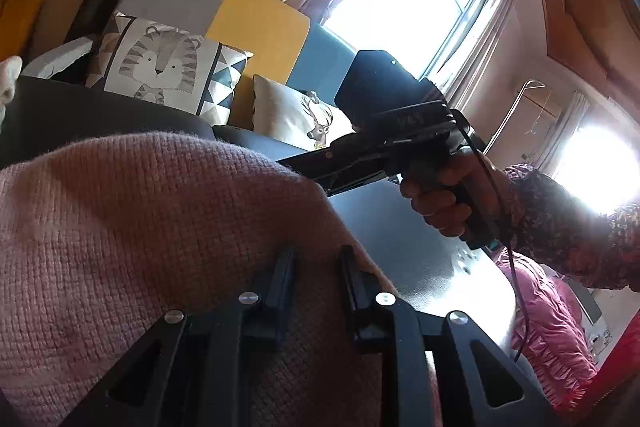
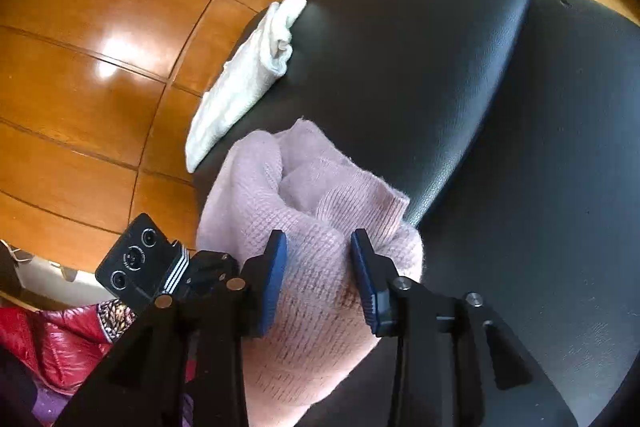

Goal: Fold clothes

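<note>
A pink knit sweater (image 1: 140, 219) is bunched in a mound on the black leather seat (image 1: 400, 235). My left gripper (image 1: 316, 267) is shut on its near edge, with knit fabric filling the gap between the black fingers. From the right wrist view the sweater (image 2: 320, 195) lies at the seat's front edge. My right gripper (image 2: 320, 259) pinches a thick fold of it between its blue pads (image 2: 276, 267). In the left wrist view a hand (image 1: 436, 199) holds the right gripper's body (image 1: 400, 123), and its fingertips are hidden behind the mound.
A folded white cloth (image 2: 248, 67) lies on the seat's (image 2: 480, 107) left edge, above the wooden floor (image 2: 100, 47). A tiger cushion (image 1: 160, 63) and a deer cushion (image 1: 300, 119) lean at the back. A red padded jacket (image 2: 52, 343) and a pink quilted garment (image 1: 548, 327) sit nearby.
</note>
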`<state>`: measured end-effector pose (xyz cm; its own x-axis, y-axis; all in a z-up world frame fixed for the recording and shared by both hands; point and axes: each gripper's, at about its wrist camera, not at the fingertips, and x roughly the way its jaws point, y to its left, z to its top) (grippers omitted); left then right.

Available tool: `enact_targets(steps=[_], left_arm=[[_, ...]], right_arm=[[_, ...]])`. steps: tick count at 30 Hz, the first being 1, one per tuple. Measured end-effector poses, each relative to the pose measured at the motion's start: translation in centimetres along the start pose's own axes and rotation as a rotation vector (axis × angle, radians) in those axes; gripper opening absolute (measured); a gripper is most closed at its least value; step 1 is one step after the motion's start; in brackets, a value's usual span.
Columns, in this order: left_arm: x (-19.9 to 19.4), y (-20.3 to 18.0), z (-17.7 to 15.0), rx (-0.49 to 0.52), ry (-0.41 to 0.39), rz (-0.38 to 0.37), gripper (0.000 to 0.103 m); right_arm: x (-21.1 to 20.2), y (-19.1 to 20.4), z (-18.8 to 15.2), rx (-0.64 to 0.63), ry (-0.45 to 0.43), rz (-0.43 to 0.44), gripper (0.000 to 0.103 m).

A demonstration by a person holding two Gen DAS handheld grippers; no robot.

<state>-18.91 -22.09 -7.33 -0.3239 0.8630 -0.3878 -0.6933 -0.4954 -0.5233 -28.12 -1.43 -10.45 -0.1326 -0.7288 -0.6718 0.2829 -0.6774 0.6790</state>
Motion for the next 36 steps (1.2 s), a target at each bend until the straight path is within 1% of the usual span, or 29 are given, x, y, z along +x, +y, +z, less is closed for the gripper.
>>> enact_targets(steps=[1, 2, 3, 4, 6, 8, 9, 10, 11, 12, 14, 15, 16, 17, 18, 19, 20, 21, 22, 25, 26, 27, 28, 29, 30, 31, 32, 34, 36], left_arm=[[0.0, 0.1, 0.0, -0.003, -0.001, -0.003, 0.022], [0.0, 0.1, 0.0, -0.006, -0.001, -0.005, 0.022], [0.0, 0.2, 0.0, -0.01, -0.002, -0.008, 0.022], [0.0, 0.2, 0.0, -0.012, -0.002, -0.01, 0.022], [-0.1, 0.3, 0.0, -0.014, -0.002, -0.013, 0.022], [-0.2, 0.3, -0.1, -0.015, -0.002, -0.014, 0.022], [-0.2, 0.3, -0.1, -0.015, -0.002, -0.015, 0.022], [-0.2, 0.3, -0.1, -0.015, -0.002, -0.015, 0.022], [-0.3, 0.3, -0.1, -0.016, -0.002, -0.016, 0.022], [-0.3, 0.3, -0.1, -0.018, -0.002, -0.018, 0.022], [-0.3, 0.3, 0.0, -0.021, -0.002, -0.02, 0.022], [-0.3, 0.4, 0.0, -0.021, -0.002, -0.02, 0.022], [-0.3, 0.4, 0.0, -0.022, -0.002, -0.021, 0.022], [-0.3, 0.4, 0.0, -0.023, -0.002, -0.022, 0.022], [-0.3, 0.4, 0.0, -0.024, -0.002, -0.024, 0.022], [-0.3, 0.5, 0.0, -0.025, -0.002, -0.025, 0.022], [-0.3, 0.5, -0.1, -0.027, -0.003, -0.027, 0.022], [-0.4, 0.5, 0.0, -0.029, -0.004, -0.029, 0.022], [-0.4, 0.5, 0.0, -0.03, -0.005, -0.03, 0.022], [-0.4, 0.5, 0.0, -0.03, -0.01, -0.029, 0.022], [-0.4, 0.5, 0.0, -0.03, -0.011, -0.027, 0.022], [-0.4, 0.5, 0.0, -0.03, -0.012, -0.026, 0.022], [-0.5, 0.5, 0.0, -0.031, -0.015, -0.021, 0.022], [-0.5, 0.5, 0.0, -0.032, -0.019, -0.023, 0.022], [-0.7, 0.6, 0.0, -0.039, -0.027, -0.03, 0.022], [-0.9, 0.7, 0.0, -0.046, -0.036, -0.037, 0.022], [-1.0, 0.8, 0.0, -0.052, -0.042, -0.044, 0.022], [-1.1, 0.8, -0.1, -0.048, -0.05, -0.046, 0.022], [-1.0, 0.7, -0.2, -0.044, -0.045, -0.032, 0.022]], right_arm=[[0.1, 0.8, 0.0, -0.015, -0.01, -0.039, 0.027], [-0.1, 1.4, -0.2, -0.019, -0.027, -0.075, 0.025], [-0.4, 1.9, -0.4, -0.022, -0.053, -0.107, 0.019], [-0.7, 2.4, -0.6, -0.03, -0.087, -0.138, 0.014], [-1.5, 3.2, -1.3, -0.045, -0.176, -0.193, 0.008], [-2.3, 3.8, -2.1, -0.067, -0.253, -0.234, 0.004], [-2.5, 4.0, -2.6, -0.073, -0.287, -0.248, 0.004], [-2.7, 4.0, -3.0, -0.064, -0.316, -0.265, 0.003], [-2.8, 3.8, -3.2, -0.049, -0.343, -0.284, 0.0], [-2.8, 3.3, -3.4, -0.029, -0.353, -0.27, 0.0], [-2.6, 2.2, -3.5, 0.016, -0.353, -0.209, 0.0], [-2.7, 1.7, -3.8, 0.052, -0.372, -0.164, 0.001], [-3.0, 1.4, -3.9, 0.073, -0.389, -0.131, 0.004], [-3.3, 1.3, -4.0, 0.085, -0.402, -0.107, 0.004], [-3.6, 1.3, -3.8, 0.082, -0.394, -0.077, 0.014], [-3.8, 1.4, -3.5, 0.073, -0.376, -0.043, 0.03], [-4.0, 1.5, -3.2, 0.063, -0.358, -0.009, 0.041], [-3.9, 1.8, -2.8, 0.047, -0.331, 0.007, 0.066], [-3.5, 2.1, -2.5, 0.022, -0.298, -0.007, 0.079], [-1.3, 4.0, -1.2, -0.124, -0.153, -0.185, 0.08], [-0.2, 4.4, -1.0, -0.167, -0.101, -0.218, 0.079], [0.7, 4.8, -1.0, -0.191, -0.075, -0.237, 0.064], [1.4, 5.2, -1.1, -0.207, -0.061, -0.257, 0.046], [1.5, 5.6, -1.2, -0.216, -0.069, -0.273, 0.043], [1.4, 6.1, -1.3, -0.221, -0.088, -0.288, 0.033], [1.0, 6.8, -1.6, -0.237, -0.116, -0.317, 0.029], [0.8, 7.9, -2.1, -0.272, -0.146, -0.371, 0.028], [1.0, 9.7, -3.3, -0.355, -0.197, -0.499, 0.026], [2.3, 10.4, -4.2, -0.431, -0.236, -0.632, 0.025]])
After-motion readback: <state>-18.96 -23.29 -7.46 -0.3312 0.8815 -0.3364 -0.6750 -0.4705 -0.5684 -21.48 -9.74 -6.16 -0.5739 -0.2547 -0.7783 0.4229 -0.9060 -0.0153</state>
